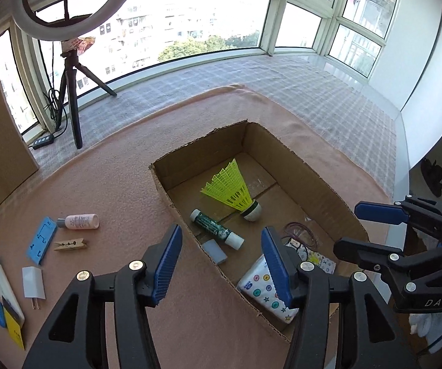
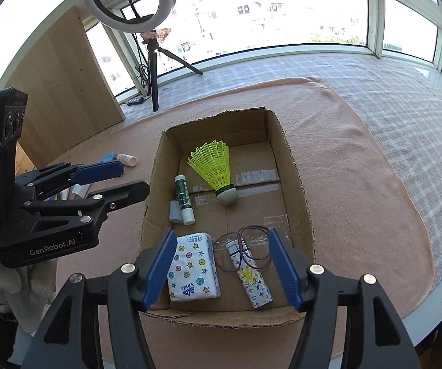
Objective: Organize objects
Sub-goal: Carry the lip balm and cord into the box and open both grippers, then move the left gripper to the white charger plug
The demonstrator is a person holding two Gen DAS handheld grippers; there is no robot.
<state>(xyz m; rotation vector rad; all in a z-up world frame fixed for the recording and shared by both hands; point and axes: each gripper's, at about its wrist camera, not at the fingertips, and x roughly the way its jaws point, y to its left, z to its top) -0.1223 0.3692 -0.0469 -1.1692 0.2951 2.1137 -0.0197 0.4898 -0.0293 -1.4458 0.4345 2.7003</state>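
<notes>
An open cardboard box (image 1: 325,184) (image 2: 300,190) sits on the pink cloth. Inside lie a yellow shuttlecock (image 1: 236,189) (image 2: 216,169), a green tube (image 1: 216,229) (image 2: 184,200) with its loose grey cap (image 1: 214,250), a tissue pack (image 1: 267,289) (image 2: 193,272), a patterned lighter (image 2: 253,283) and a rubber band (image 2: 242,233). My left gripper (image 1: 222,264) is open and empty over the box's left wall. My right gripper (image 2: 224,270) is open and empty above the box's near end. Left of the box lie a pink bottle (image 1: 81,222), a clothespin (image 1: 70,244) and a blue clip (image 1: 41,240).
A white charger plug (image 1: 33,284), a white tube (image 1: 4,287) and a yellow card (image 1: 14,327) lie at the far left. A ring light on a tripod (image 1: 73,98) (image 2: 153,70) stands by the window. A wooden board (image 2: 64,92) leans at the left.
</notes>
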